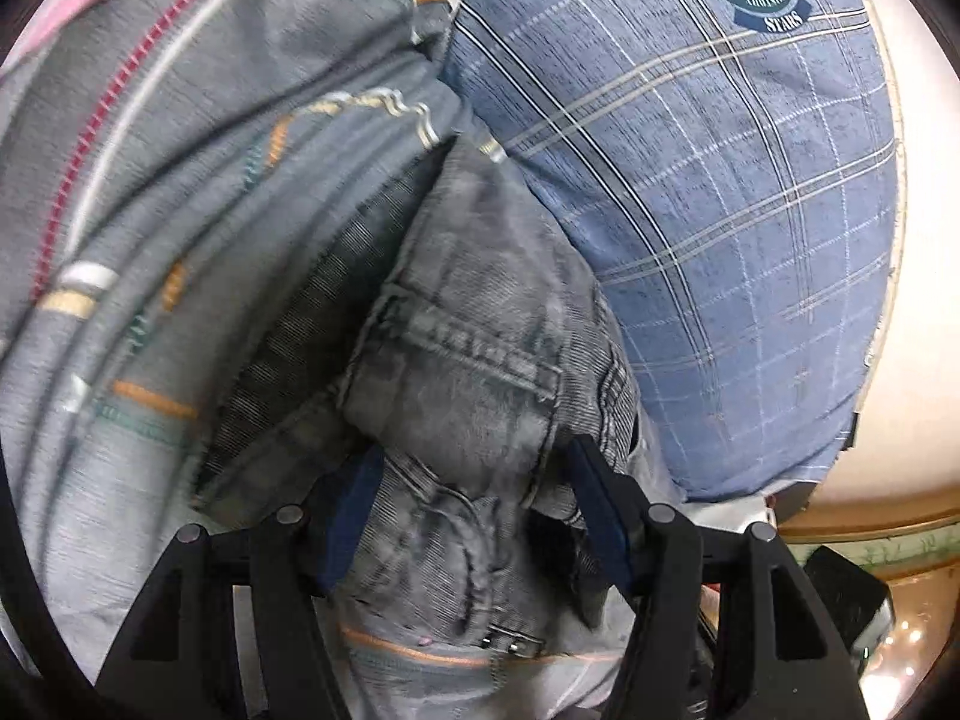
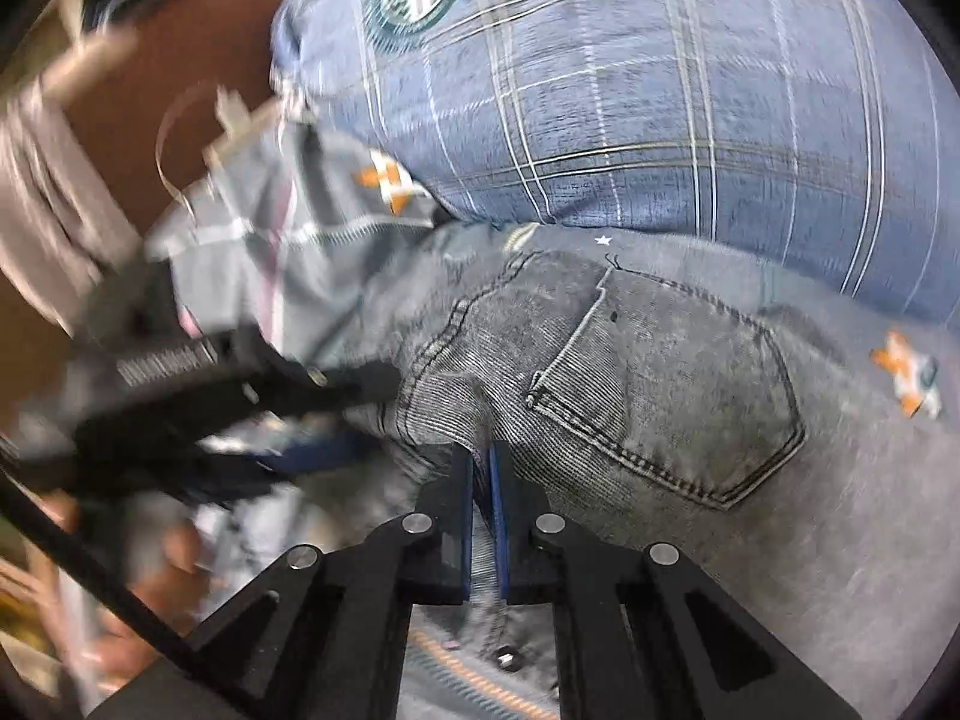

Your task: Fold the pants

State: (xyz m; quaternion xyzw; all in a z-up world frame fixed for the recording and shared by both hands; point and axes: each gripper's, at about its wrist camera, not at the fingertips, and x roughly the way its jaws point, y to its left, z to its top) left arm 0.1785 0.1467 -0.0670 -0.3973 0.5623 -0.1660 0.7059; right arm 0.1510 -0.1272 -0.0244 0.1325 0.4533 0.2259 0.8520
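The grey denim pants lie bunched on a grey patterned bedsheet. In the left wrist view my left gripper has its jaws wide apart, with a thick fold of the waistband between the blue pads. In the right wrist view my right gripper is shut on the pants at the centre seam, just left of a back pocket. The left gripper shows blurred at the left of that view, next to the same fold.
A blue plaid pillow with a round emblem lies right behind the pants, also in the right wrist view. A brown headboard stands at the upper left. A white wall and wooden trim sit at the right.
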